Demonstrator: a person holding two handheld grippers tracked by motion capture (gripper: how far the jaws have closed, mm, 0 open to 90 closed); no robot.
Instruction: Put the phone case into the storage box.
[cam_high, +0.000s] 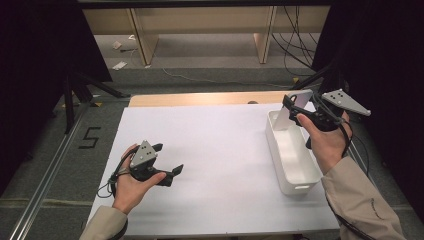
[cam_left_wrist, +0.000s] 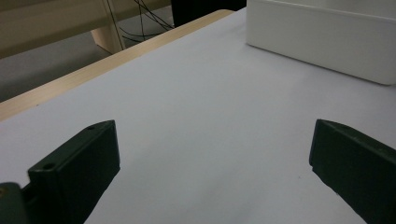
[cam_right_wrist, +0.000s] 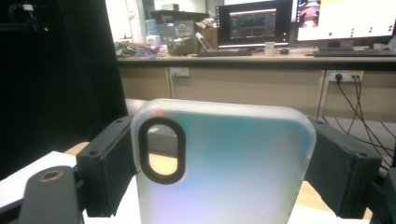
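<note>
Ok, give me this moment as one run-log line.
right claw: shut on phone case, above white bin | left claw: open, empty, over white sheet

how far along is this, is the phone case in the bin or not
Not yet. Done: the right hand-held gripper has picked up the phone case and grips it by its two side edges. In hand: the case is held upright above the far end of the white bin, clear of its floor. Left: lowering it in and letting go, if that is the aim. The left hand-held gripper is open over the white table cover, holding nothing.
</note>
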